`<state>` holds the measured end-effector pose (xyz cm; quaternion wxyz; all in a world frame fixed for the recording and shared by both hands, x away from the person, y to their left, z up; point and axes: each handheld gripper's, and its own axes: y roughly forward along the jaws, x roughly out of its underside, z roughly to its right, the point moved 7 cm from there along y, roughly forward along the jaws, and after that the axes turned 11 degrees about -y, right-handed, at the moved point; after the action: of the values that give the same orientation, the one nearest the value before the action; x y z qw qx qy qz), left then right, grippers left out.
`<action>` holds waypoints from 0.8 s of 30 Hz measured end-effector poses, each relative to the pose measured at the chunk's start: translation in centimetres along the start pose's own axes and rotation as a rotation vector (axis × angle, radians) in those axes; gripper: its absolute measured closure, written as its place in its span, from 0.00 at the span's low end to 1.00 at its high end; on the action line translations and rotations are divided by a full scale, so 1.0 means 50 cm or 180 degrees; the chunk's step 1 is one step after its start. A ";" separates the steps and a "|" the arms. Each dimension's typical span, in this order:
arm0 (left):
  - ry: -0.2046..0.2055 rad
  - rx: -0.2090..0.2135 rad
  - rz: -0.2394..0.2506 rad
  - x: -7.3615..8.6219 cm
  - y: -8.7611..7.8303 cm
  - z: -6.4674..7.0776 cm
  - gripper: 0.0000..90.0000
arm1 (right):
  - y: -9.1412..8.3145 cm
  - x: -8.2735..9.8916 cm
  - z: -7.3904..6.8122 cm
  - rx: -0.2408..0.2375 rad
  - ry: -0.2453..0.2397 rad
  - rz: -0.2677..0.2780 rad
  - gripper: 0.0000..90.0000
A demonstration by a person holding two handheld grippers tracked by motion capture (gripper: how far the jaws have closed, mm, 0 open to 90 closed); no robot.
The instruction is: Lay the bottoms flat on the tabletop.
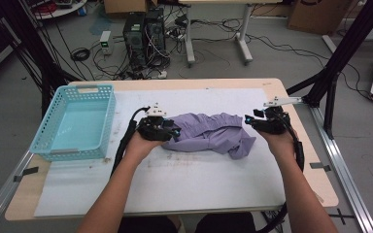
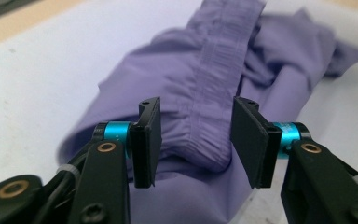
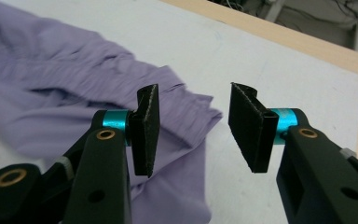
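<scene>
In the high view, a purple garment [image 1: 209, 132] is seen bunched in a soft heap on the white sheet [image 1: 184, 179] that covers the counter [image 1: 24, 199], between the two hands and well apart from the blue basket [image 1: 75, 121] at the left. The left hand-held gripper [image 1: 174, 130] is held level against the garment's left end, the right hand-held gripper [image 1: 248, 118] just off its right end, both forearms reaching in from below with the wrists turned inward. In the left gripper view, the left hand-held gripper [image 2: 196, 135] is seen spread, its pads set either side of a gathered waistband [image 2: 219, 79] that rises as a ridge; whether cloth is touched cannot be told, but nothing is pinched. The fabric is judged light, limp and likely to slip, so the thicker elastic band is the better place to be taken. In the right gripper view, the right hand-held gripper [image 3: 193, 126] is likewise spread above the sheet, with a loose hem [image 3: 186, 116] lying behind and below the left pad, ungripped.
</scene>
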<state>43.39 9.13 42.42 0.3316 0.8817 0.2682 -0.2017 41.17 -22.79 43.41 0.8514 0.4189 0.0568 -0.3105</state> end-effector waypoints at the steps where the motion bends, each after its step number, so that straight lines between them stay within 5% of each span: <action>1: 0.0029 -0.0033 -0.0054 0.007 0.010 0.000 0.61 | -0.010 0.004 -0.010 -0.0019 -0.0049 0.0028 0.61; 5: 0.0046 -0.0048 -0.0195 0.032 0.049 -0.001 0.65 | -0.038 0.030 -0.046 -0.0080 -0.0164 0.0056 0.61; 8: 0.0185 -0.0145 -0.0312 0.049 0.079 -0.001 0.73 | -0.047 0.054 -0.065 -0.0107 -0.0181 0.0072 0.61; 13: 0.0146 -0.0109 -0.0243 0.039 0.076 0.006 0.95 | -0.041 0.089 -0.088 -0.0184 -0.0116 0.0086 0.62; 18: -0.0027 0.0023 0.0208 -0.014 0.015 0.006 0.96 | -0.032 0.098 -0.096 -0.0248 -0.0183 0.0008 0.64; 21: -0.0317 0.0124 0.0497 -0.056 -0.017 -0.012 0.96 | -0.027 0.097 -0.098 -0.0235 -0.0238 -0.0006 0.64; 24: -0.0514 0.0084 0.0586 -0.094 -0.024 -0.041 0.96 | -0.025 0.098 -0.102 -0.0271 -0.0250 -0.0020 0.64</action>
<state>39.40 9.70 45.80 0.3576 0.8878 0.1559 -0.2442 45.19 -21.92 37.53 0.8690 0.3696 0.0379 -0.3268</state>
